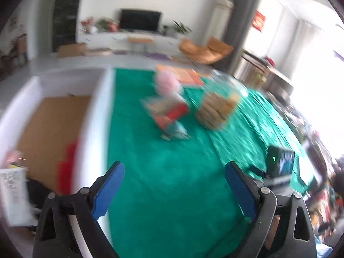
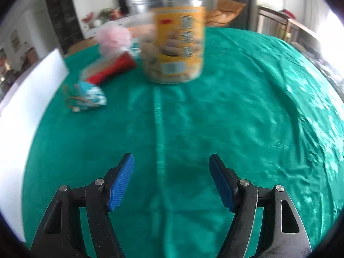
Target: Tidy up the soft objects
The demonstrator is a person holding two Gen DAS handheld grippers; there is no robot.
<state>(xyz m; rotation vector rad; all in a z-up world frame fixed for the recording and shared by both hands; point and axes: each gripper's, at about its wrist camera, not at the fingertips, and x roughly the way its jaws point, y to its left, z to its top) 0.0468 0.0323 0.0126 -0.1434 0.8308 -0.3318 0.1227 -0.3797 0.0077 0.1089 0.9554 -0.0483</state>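
Plainly, we see the risk in the tall clear plastic cookie jar (image 2: 174,34) on the green cloth table (image 2: 236,118): a hurried reach past it could topple it onto the pink mesh puff (image 2: 112,37) and small teal pouch (image 2: 89,95) beside it. Left gripper (image 1: 174,191) and right gripper (image 2: 171,178) hover spread, empty, well short.

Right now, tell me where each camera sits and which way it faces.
Left wrist: on the left gripper, looking across the green cloth at the jar, with the box at left; blue fingers show, apart and empty.
Right wrist: on the right gripper, low over the cloth, facing the jar; fingers apart and empty.
Shared: cloth, jar, pink puff, teal pouch.
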